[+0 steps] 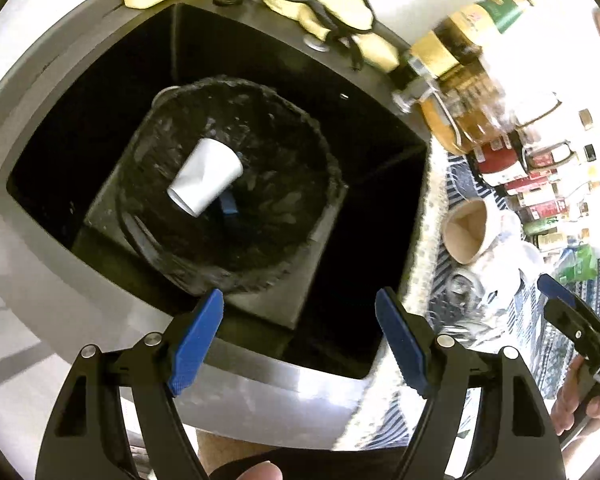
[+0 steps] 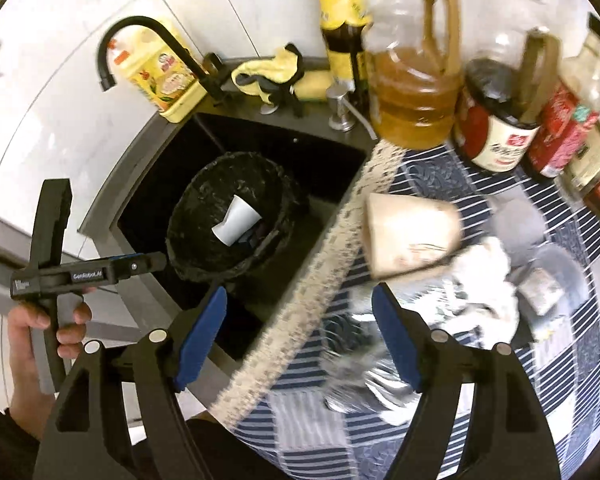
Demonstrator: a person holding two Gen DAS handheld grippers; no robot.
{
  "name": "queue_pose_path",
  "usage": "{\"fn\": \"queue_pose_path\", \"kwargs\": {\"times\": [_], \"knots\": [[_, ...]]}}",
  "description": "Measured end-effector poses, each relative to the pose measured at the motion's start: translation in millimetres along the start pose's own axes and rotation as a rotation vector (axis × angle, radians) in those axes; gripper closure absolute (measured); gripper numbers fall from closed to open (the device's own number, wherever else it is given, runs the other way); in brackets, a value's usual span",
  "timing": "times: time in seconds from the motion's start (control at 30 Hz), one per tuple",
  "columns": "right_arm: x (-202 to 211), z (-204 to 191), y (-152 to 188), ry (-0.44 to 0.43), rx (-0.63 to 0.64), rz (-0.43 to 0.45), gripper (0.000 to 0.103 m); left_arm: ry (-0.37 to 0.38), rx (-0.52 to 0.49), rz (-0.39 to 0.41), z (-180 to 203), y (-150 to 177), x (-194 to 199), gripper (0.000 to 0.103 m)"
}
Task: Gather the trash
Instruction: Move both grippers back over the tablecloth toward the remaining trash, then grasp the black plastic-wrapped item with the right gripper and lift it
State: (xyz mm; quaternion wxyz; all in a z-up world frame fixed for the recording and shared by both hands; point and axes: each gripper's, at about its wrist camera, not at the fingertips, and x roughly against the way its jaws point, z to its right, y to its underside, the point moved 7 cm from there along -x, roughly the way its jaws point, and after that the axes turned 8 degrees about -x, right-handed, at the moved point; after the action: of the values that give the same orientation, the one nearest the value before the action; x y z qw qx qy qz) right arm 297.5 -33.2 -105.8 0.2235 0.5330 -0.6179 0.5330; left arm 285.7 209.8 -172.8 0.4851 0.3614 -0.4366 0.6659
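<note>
Nearest, the left gripper (image 1: 300, 344) hangs over the front rim of the sink (image 1: 32, 240) with its blue pads spread wide and nothing between them. The right gripper (image 2: 300, 344) stands just as wide, empty too, hovering over the lace edge of the cloth (image 2: 480, 216), where a crumpled foil wrapper (image 2: 352, 364) lies under its jaws. From the right wrist camera the left hand (image 2: 32, 328) shows at nine o'clock, wrapped round its tool's handle. Just beyond the left pads, down in the black sink, sits a bin (image 1: 228, 272) lined with a dark bag; a white cup (image 1: 206, 176) lies on its side in the middle of it, resting over something blue that I can't make out. On the cloth at about one o'clock from the right gripper, a brown paper cup (image 2: 412, 236) lies tipped with its mouth toward the sink, and a wad of white tissue (image 2: 488, 292) sits beside it at two o'clock. Farther back, an oil jug (image 2: 416, 96), a dark jar (image 2: 496, 124) and more bottles crowd the far edge at twelve to two o'clock. Behind the sink, a black tap (image 2: 148, 44) curves at eleven o'clock, with a yellow rag (image 2: 268, 68) lying next to it.
</note>
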Motion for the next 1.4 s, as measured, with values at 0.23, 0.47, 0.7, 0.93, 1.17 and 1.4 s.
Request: {"fn": "queue_pose_path", "kwargs": {"times": [0.23, 0.47, 0.7, 0.93, 1.17, 1.4], "knots": [[52.8, 64.7, 20.9, -0.039, 0.028, 0.111, 0.021, -0.011, 0.010, 0.009, 64.1, 24.2, -10.5, 0.018], [72.7, 133.5, 40.4, -0.013, 0.037, 0.158, 0.020, -0.043, 0.030, 0.043, 116.5, 50.8, -14.4, 0.018], [70.3, 181.8, 49.1, -0.032, 0.085, 0.151, 0.018, -0.089, 0.095, 0.044, 149.0, 85.2, -22.7, 0.018], [44.9, 205.1, 41.5, -0.027, 0.205, 0.156, 0.018, -0.180, 0.153, 0.035, 163.3, 121.3, -16.5, 0.018], [20.3, 202.6, 38.4, -0.047, 0.348, 0.135, 0.018, -0.222, 0.234, 0.051, 162.8, 148.9, -7.4, 0.018], [-12.9, 202.3, 35.0, -0.032, 0.428, 0.094, 0.018, -0.228, 0.274, 0.041, 163.5, 161.7, -13.5, 0.018]]}}
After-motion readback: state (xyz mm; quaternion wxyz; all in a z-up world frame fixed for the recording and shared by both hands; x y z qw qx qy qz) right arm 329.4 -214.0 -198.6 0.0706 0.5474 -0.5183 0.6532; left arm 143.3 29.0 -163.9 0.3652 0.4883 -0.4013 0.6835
